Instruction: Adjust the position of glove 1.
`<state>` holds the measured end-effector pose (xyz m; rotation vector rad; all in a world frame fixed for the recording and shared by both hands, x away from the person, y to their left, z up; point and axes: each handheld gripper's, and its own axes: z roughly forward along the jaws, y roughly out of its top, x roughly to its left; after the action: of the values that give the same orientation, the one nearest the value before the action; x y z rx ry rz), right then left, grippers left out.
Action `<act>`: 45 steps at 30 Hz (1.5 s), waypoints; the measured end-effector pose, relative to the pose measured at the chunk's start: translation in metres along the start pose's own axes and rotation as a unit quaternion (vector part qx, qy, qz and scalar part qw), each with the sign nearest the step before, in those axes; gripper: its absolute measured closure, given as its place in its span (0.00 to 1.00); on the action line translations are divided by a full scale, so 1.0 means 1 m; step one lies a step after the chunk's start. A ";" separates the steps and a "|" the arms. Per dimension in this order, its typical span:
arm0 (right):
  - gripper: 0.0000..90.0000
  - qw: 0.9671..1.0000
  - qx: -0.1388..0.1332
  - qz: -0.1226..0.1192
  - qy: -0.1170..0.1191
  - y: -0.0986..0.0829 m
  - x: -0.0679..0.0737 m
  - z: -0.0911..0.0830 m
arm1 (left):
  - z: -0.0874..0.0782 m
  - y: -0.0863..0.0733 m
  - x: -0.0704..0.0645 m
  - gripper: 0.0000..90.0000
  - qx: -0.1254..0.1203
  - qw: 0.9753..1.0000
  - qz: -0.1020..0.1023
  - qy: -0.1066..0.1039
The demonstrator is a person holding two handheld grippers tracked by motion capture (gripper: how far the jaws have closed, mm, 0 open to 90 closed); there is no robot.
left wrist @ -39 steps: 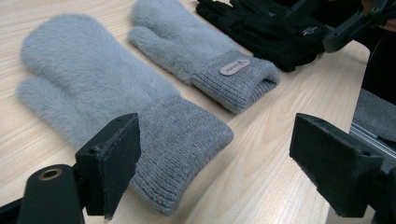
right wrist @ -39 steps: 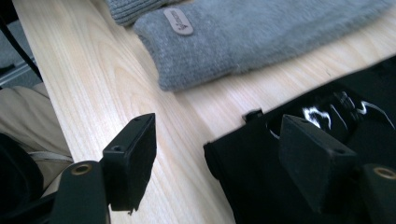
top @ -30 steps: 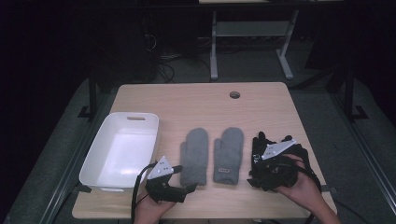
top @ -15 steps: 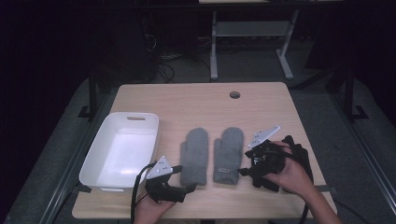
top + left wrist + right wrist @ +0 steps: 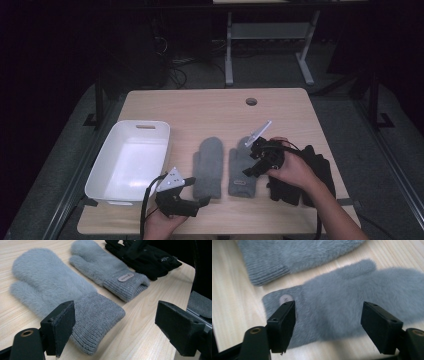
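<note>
Hovering wide open over the right fuzzy grey knit mitten [image 5: 242, 167], right hand-held gripper [image 5: 253, 161]; left hand-held gripper [image 5: 200, 197] sits open near the left fuzzy grey mitten [image 5: 208, 166].

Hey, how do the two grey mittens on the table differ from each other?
The left grey mitten has a plain cuff, while the right grey mitten carries a small oval label on its cuff. The left mitten lies just ahead of the open left tongs; the right mitten sits under the open right tongs, which hover over it. Both are fluffy with ribbed cuffs, lying flat side by side, cuffs toward the person.
</note>
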<state>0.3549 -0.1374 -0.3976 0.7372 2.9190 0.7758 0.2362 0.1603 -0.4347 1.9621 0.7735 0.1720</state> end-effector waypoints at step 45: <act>0.92 0.998 0.047 0.042 0.000 0.017 -0.006 0.001 | -0.011 0.003 -0.005 0.19 -0.031 0.999 0.001 0.045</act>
<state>0.3681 -0.1264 -0.3912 0.8740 2.9594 0.6471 0.2293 0.1644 -0.4255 1.9072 0.8156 0.2825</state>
